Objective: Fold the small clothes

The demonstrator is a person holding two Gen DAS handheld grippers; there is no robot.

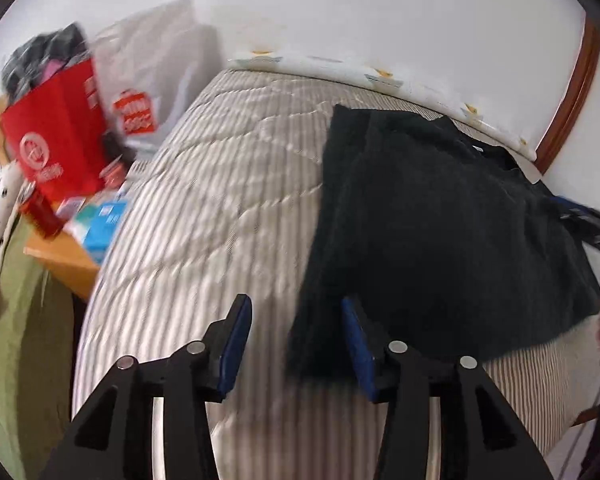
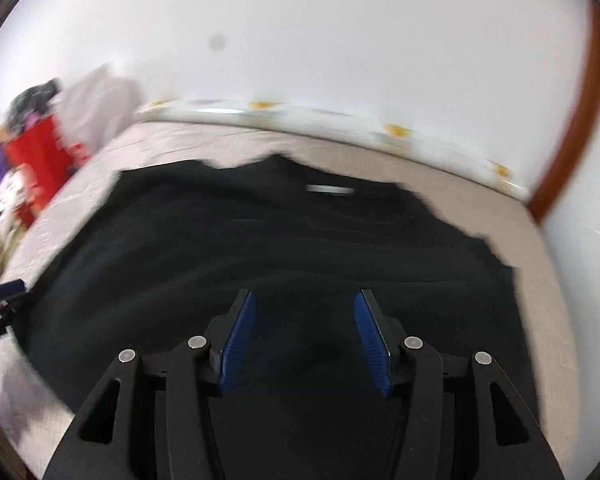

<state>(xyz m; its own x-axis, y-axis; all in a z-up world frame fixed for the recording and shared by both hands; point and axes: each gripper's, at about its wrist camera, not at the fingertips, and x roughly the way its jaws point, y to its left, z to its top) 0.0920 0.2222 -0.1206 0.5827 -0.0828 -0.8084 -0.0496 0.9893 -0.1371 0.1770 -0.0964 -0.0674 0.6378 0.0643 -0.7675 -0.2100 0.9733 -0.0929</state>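
- The left gripper has its jaws parted, with nothing between the blue pads; only the striped mattress shows in the gap.
- Its right pad sits over the near left edge of the black garment; whether it touches the cloth cannot be told.
- The right gripper also has its jaws apart and holds nothing; the black garment fills the view beneath and between its fingers.
- The garment lies spread on the mattress toward the wall side, with a small white label near its far edge.
- In the left wrist view the garment covers the right part of the mattress, and its left side looks doubled over in a long fold.
- A patterned white sheet edge runs along the far side of the mattress against the white wall.
- A brown wooden trim curves down the wall at the right.
- Beside the mattress at the left, a red bag stuffed with dark clothes stands on a wooden counter, with a light blue box near it.
- A green cloth hangs at the far left.
- Both views are blurred.
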